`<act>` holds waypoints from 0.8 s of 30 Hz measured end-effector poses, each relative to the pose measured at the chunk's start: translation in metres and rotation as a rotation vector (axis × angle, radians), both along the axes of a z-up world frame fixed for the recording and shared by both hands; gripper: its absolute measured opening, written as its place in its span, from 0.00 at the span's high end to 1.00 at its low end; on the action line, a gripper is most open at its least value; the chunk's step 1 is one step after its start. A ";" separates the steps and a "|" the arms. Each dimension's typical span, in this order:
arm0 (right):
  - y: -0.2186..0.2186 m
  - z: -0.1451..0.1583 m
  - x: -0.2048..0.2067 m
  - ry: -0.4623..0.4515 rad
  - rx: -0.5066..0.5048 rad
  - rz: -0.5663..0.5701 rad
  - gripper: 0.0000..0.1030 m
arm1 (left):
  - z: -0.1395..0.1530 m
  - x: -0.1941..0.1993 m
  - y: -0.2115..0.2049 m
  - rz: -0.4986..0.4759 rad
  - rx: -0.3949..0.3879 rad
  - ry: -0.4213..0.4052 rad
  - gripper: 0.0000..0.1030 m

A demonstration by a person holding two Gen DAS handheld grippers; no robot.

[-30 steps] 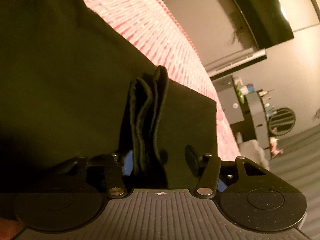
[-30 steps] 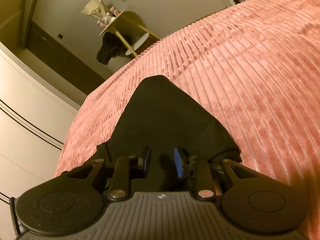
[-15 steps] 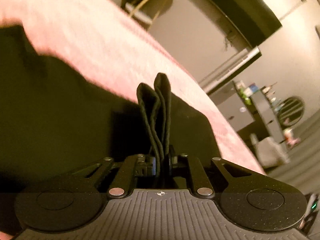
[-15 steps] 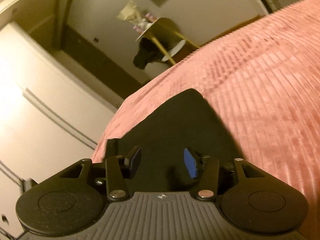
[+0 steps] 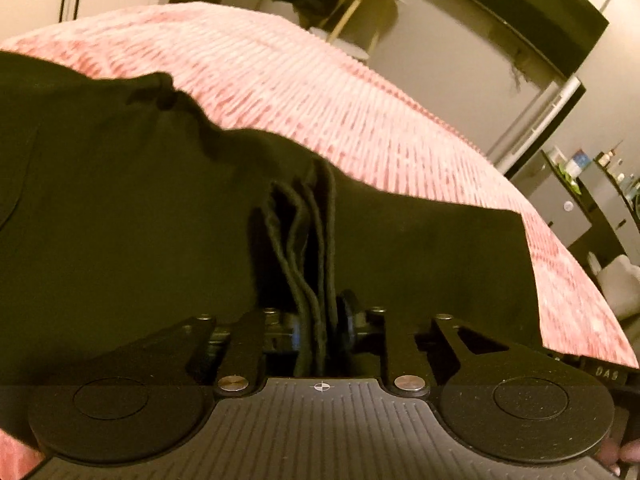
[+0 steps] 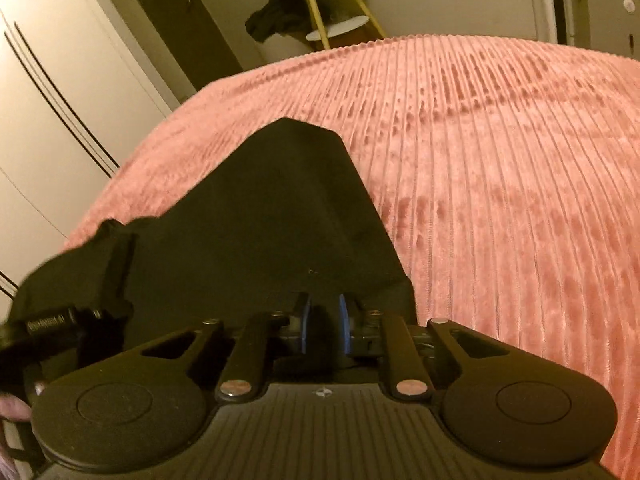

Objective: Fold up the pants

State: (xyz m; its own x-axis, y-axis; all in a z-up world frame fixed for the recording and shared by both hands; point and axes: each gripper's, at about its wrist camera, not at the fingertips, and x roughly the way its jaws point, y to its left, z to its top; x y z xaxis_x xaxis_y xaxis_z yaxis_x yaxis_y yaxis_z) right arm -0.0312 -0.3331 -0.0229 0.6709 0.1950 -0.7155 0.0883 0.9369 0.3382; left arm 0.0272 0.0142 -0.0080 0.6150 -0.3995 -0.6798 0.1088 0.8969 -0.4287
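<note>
Black pants [image 5: 120, 220] lie partly folded on a pink ribbed bedspread [image 5: 320, 92]. My left gripper [image 5: 322, 320] pinches several stacked edges of the pants, which stand up between its pads; its jaws are opening slightly with the cloth still between them. In the right wrist view the pants [image 6: 280, 208] taper to a blunt point away from me. My right gripper [image 6: 325, 320] sits at their near edge, its blue pads closing with dark cloth between them. The left gripper's body [image 6: 44, 316] shows at the far left of that view, under a raised lump of cloth.
The bedspread [image 6: 500, 180] stretches bare to the right of the pants. Beyond the bed stand a yellow side table with a dark garment draped on it [image 6: 276, 20], white wardrobe doors [image 6: 48, 100] and a shelf unit with bottles [image 5: 580, 184].
The left gripper went from open around the bunched edges to clamped on them, then rose and rolled. The right gripper opened wide, then narrowed on the pants' near edge while rolling.
</note>
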 end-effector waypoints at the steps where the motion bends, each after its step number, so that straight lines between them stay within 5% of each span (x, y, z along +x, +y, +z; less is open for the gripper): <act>1: 0.002 0.001 -0.003 -0.004 -0.004 0.001 0.86 | -0.002 0.000 0.001 -0.002 0.000 -0.004 0.74; 7: -0.004 0.020 -0.002 -0.119 0.032 -0.060 0.85 | -0.006 -0.001 0.003 -0.009 -0.002 -0.006 0.74; 12: 0.014 0.025 0.037 -0.108 -0.137 -0.070 0.85 | -0.007 0.002 0.002 -0.014 -0.008 -0.013 0.71; 16: 0.032 0.006 0.063 -0.052 -0.265 -0.025 0.80 | -0.009 0.002 -0.002 -0.041 -0.039 -0.030 0.45; 18: 0.037 -0.009 0.065 -0.061 -0.321 -0.004 0.80 | -0.009 0.002 -0.007 -0.056 -0.019 -0.048 0.41; 21: 0.041 -0.009 0.055 -0.110 -0.352 0.003 0.80 | -0.009 0.003 -0.012 -0.067 0.018 -0.069 0.48; 24: 0.034 -0.002 0.043 -0.119 -0.283 -0.026 0.73 | -0.011 0.006 -0.005 -0.032 0.019 -0.059 0.78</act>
